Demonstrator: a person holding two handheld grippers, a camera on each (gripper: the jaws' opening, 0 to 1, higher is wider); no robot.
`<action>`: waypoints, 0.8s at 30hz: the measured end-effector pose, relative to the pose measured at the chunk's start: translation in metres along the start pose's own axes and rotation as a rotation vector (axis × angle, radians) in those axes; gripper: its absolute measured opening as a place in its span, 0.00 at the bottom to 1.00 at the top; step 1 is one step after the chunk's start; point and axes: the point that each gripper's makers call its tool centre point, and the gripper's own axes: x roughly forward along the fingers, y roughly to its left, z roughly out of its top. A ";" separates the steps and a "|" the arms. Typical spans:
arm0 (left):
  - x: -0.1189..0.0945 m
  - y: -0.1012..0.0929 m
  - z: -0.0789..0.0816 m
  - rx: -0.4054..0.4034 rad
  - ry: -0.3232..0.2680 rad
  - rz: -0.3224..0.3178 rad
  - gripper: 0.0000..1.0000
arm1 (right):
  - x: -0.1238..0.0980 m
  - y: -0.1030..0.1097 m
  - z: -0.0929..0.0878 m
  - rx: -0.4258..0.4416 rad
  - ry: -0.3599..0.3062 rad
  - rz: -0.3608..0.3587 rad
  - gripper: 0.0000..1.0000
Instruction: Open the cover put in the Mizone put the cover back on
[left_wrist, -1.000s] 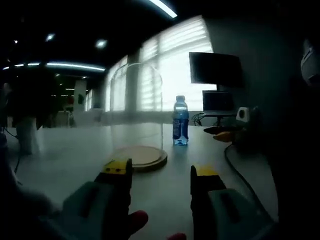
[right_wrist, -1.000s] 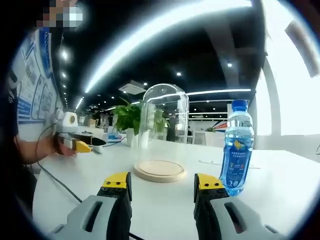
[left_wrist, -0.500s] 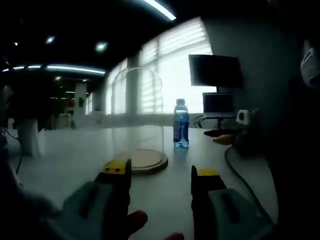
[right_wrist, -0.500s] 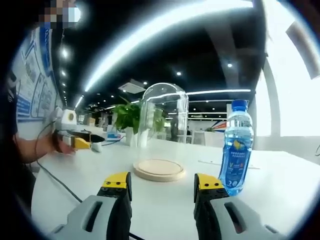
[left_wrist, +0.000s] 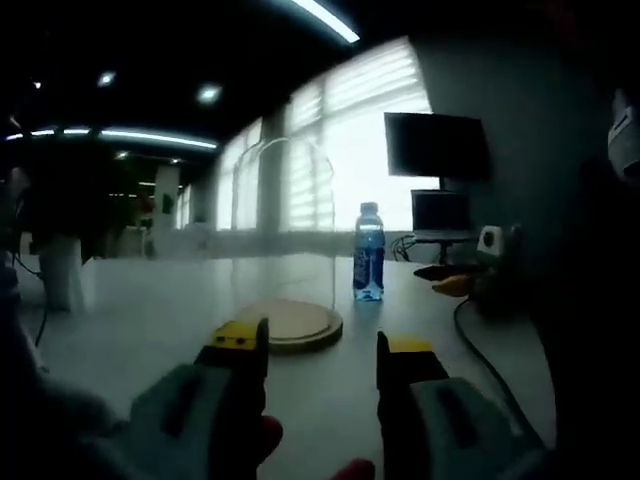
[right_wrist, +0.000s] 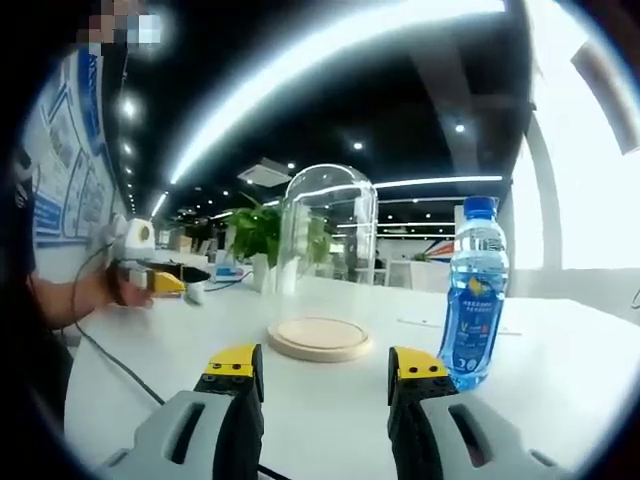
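A clear glass dome cover (right_wrist: 328, 255) stands on a round wooden base (right_wrist: 319, 338) on the white table (right_wrist: 560, 380). The Mizone bottle (right_wrist: 476, 295), blue label and blue cap, stands upright to the right of it. My right gripper (right_wrist: 325, 366) is open, low over the table, short of the base, nothing between its jaws. In the left gripper view the same dome (left_wrist: 283, 235) and base (left_wrist: 292, 324) lie ahead, the bottle (left_wrist: 368, 253) behind them. My left gripper (left_wrist: 312, 342) is open and holds nothing; it also appears at the left (right_wrist: 165, 282) in the right gripper view.
A dark monitor (left_wrist: 438, 148) and a smaller screen (left_wrist: 441, 212) stand at the table's far side. A cable (left_wrist: 480, 355) runs over the table on the right. A potted plant (right_wrist: 256, 240) stands behind the dome. A person's arm (right_wrist: 70, 300) reaches in at left.
The left gripper's view has shifted slightly, with dome and bottle sitting a little further right. The right gripper and the objects have not visibly moved.
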 end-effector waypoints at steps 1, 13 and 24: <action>0.000 0.000 0.001 -0.005 -0.004 -0.001 0.35 | 0.000 0.000 0.000 0.002 -0.001 -0.001 0.43; 0.000 0.008 0.004 -0.040 -0.022 0.012 0.35 | -0.001 -0.003 0.000 -0.011 -0.006 0.014 0.43; 0.000 0.008 -0.002 -0.022 0.001 0.020 0.34 | -0.001 -0.008 -0.002 -0.011 -0.003 0.005 0.43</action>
